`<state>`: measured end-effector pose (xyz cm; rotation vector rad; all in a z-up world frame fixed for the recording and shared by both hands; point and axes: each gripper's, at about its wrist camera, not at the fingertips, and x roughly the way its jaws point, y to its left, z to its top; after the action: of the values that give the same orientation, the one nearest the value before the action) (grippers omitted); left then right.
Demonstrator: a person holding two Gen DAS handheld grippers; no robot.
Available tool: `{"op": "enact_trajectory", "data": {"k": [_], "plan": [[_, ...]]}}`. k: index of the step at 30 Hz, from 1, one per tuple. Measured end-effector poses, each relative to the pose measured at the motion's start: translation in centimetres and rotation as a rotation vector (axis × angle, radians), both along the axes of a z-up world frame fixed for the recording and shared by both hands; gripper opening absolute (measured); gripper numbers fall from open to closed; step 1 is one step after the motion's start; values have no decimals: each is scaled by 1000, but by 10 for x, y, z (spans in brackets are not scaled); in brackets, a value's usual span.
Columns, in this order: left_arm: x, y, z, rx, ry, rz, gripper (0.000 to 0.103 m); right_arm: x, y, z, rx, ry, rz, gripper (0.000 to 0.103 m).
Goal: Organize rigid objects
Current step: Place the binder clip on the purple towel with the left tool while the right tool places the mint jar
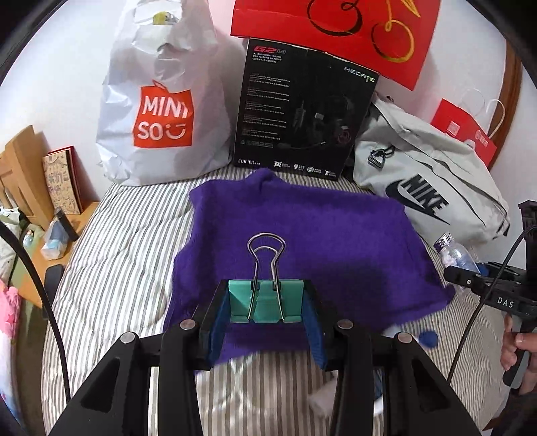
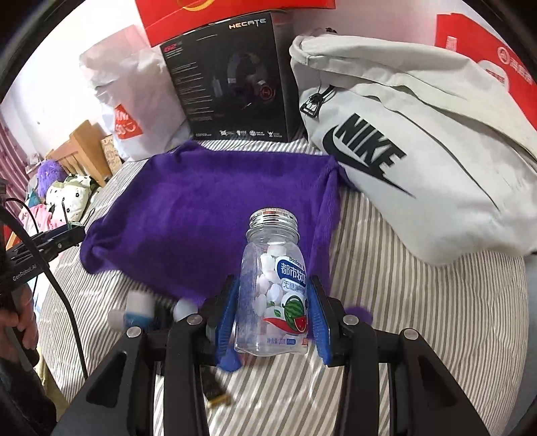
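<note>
My left gripper [image 1: 266, 303] is shut on a teal binder clip [image 1: 266, 300] with silver wire handles, held above the purple cloth [image 1: 302, 228] on the striped bed. My right gripper [image 2: 272, 302] is shut on a clear candy bottle [image 2: 273, 285] with white mints and an open threaded neck, at the cloth's right front edge [image 2: 208, 204]. The bottle also shows at the right of the left wrist view [image 1: 453, 251]. A blue cap [image 1: 429, 338] lies on the bed.
At the back stand a white Miniso bag [image 1: 157, 110], a black headset box [image 1: 302, 110], a red bag [image 1: 335, 30] and a grey Nike bag [image 1: 429, 191]. Small white and blue items [image 2: 137, 308] and a dark strip [image 2: 214, 389] lie near my right gripper. A wooden shelf [image 1: 23, 174] stands left.
</note>
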<state>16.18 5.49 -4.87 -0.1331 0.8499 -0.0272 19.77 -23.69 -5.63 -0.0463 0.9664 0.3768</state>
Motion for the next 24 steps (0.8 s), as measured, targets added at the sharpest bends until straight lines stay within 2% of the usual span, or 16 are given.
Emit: {"op": "enact_trajectory", "data": {"k": [6,13,17,24], "plan": [[27,2,-12,-16,9,16,39,38,15,-6,-11,1,13,41],[52,4,-30,-48,17,29,39,95,37,-38,-46,40,5,41],[76,5,-39,-67,23,29,39,113,48,-48,-69,53,9,41],[120,2,-55,-41,67,13,39,127,61,-58,-99,80,24,41]]}}
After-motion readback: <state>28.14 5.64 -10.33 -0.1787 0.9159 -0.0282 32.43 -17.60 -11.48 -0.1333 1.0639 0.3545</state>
